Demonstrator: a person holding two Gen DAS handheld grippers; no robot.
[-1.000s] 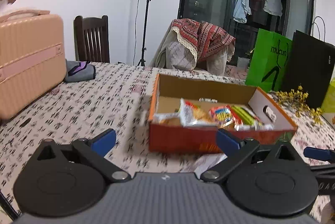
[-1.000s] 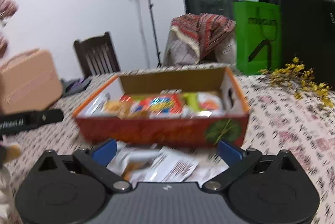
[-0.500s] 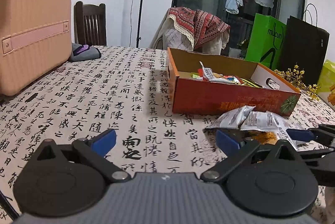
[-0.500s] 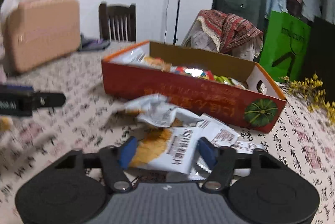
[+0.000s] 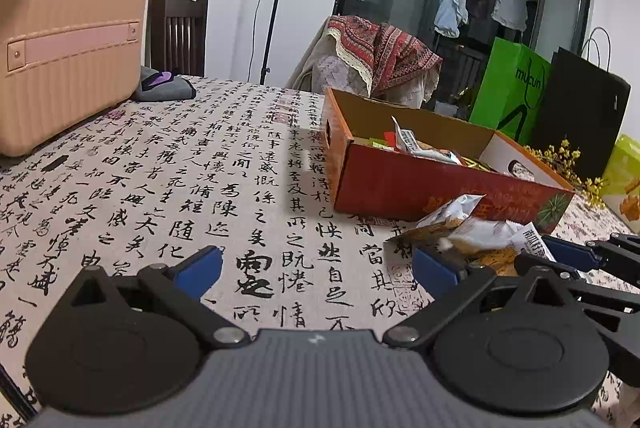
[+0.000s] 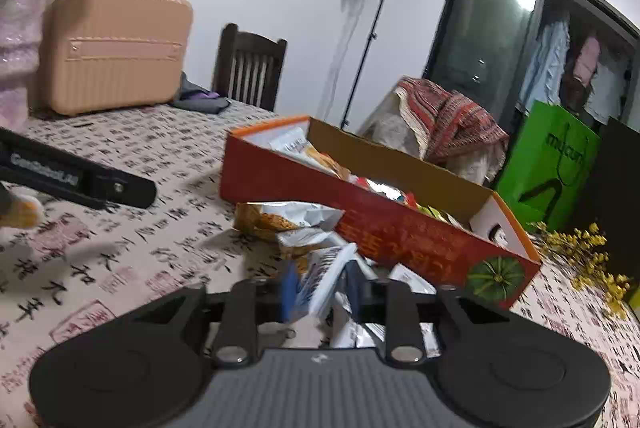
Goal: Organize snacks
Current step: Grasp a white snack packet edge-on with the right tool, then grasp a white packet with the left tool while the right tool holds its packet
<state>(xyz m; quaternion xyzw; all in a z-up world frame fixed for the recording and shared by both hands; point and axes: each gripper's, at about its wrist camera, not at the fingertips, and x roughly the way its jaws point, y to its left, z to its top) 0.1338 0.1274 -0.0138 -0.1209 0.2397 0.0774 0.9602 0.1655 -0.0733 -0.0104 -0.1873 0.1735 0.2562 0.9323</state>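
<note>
Fingers of the right gripper (image 6: 320, 292) fill the near edge of the right wrist view, their blue pads drawn close and closing on a white snack packet (image 6: 326, 274) that stands on edge between them; the pads look to be pressing its sides, though blur softens the contact. More loose packets (image 6: 288, 218) lie in a heap just beyond, on the tablecloth (image 6: 132, 240) printed with black calligraphy, right against the front wall of the red-orange cardboard box (image 6: 400, 228). The box is open at the top and already holds a row of colourful snack packs (image 6: 320, 160) (wrappers too crumpled to read).

In the left wrist view the left gripper (image 5: 316, 270) hovers low over bare cloth with its jaws wide apart and nothing between them. The packet heap (image 5: 464, 228) sits to its right, in front of the box (image 5: 400, 184), with the right gripper's blue finger (image 5: 568, 252) reaching in beside it.

Farther back on the table stand a peach-pink hard case (image 5: 68, 40) and a folded grey cloth (image 5: 164, 88). Behind the table are a dark wooden chair (image 5: 176, 28), a lamp stand (image 5: 276, 0), a chair draped in a red patterned throw (image 5: 384, 56), a green paper bag (image 5: 516, 88) and a black one (image 5: 580, 124), with yellow flower sprigs (image 5: 568, 160) near them.
</note>
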